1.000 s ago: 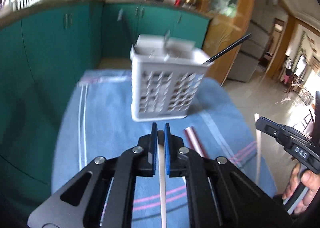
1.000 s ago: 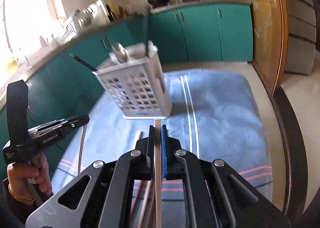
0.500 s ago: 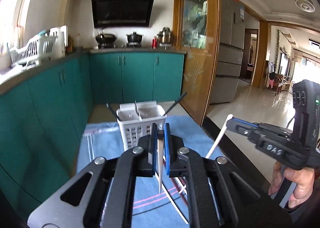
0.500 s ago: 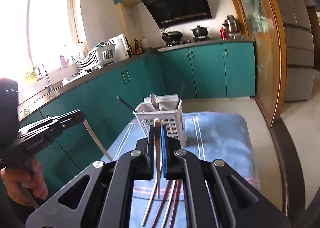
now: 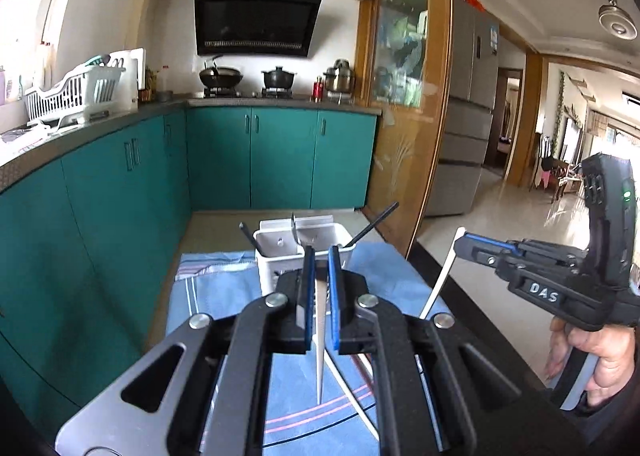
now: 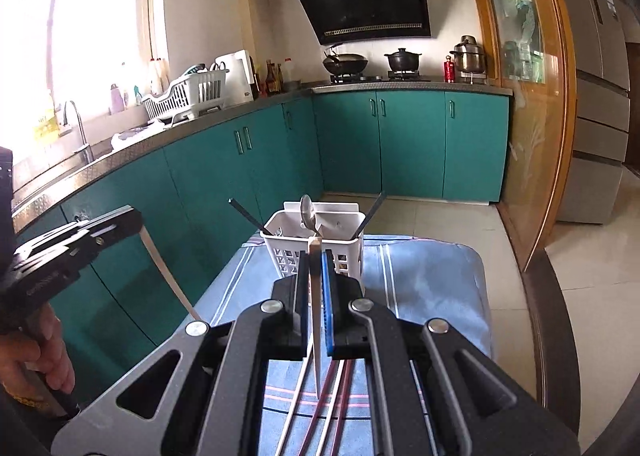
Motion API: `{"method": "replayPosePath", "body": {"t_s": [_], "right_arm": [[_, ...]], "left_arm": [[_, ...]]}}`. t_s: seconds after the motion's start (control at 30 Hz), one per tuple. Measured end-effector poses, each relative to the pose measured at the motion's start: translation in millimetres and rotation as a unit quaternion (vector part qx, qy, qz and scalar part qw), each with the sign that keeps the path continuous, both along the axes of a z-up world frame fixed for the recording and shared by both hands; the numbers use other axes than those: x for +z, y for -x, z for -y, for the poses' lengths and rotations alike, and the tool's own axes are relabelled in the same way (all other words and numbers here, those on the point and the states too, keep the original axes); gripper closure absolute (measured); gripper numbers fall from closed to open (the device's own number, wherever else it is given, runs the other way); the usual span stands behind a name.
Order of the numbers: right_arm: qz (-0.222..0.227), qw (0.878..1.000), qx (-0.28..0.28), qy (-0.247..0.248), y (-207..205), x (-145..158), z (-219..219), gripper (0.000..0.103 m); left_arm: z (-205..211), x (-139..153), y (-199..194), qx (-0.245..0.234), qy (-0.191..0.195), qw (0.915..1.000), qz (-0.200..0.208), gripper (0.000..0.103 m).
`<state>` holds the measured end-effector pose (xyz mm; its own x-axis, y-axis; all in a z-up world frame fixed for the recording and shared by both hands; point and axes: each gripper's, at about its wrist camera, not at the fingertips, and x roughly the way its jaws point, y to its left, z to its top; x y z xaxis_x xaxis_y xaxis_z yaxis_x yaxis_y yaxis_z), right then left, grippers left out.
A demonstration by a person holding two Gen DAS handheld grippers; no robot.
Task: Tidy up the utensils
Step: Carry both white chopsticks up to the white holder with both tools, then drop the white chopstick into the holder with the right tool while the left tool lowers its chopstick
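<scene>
Left tool [image 5: 320, 276] clamps a white chopstick [image 5: 319, 352]; right tool [image 6: 316, 284] clamps another chopstick [image 6: 317, 336]. White caddy [image 6: 320, 244] at frame centre.

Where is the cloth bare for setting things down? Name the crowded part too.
Bare: the blue cloth to the right of the white basket, out to the cloth's right edge, and a narrower strip to the left of the basket. Crowded: the near middle, where loose chopsticks lie side by side.

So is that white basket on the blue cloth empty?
No: in the right wrist view the white basket holds a metal spoon and dark sticks that lean out over its rim.
</scene>
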<state>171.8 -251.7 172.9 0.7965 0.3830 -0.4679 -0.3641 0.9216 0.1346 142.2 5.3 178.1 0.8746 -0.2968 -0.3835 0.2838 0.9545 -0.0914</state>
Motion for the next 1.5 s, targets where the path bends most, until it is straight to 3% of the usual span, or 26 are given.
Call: {"method": "replayPosePath", "body": {"t_s": [0.53, 0.87, 1.07, 1.27, 1.5], "right_arm": [[-0.003, 1.000, 0.007, 0.001, -6.9, 5.2, -9.9, 0.097], [0.063, 0.998, -0.004, 0.019, -50.1, 100.7, -28.1, 0.097], [0.085, 0.995, -0.032, 0.030, -96.5, 129.3, -44.5, 0.097], [0.091, 0.993, -0.060, 0.034, -140.7, 114.4, -56.7, 0.097], [0.033, 0.997, -0.071, 0.019, -174.9, 38.6, -52.1, 0.097]], "left_arm": [[-0.5, -10.2, -4.5, -0.007, 0.005, 0.9998, -0.020, 0.097], [-20.6, -9.6, -10.8, -0.004, 0.022, 0.9995, -0.023, 0.097], [-30.2, -10.6, -11.7, 0.002, 0.032, 0.9992, -0.025, 0.097], [-37.5, -12.6, -12.3, 0.005, 0.040, 0.9988, -0.028, 0.097], [-42.4, -13.6, -15.2, 0.010, 0.044, 0.9985, -0.031, 0.097]]}}
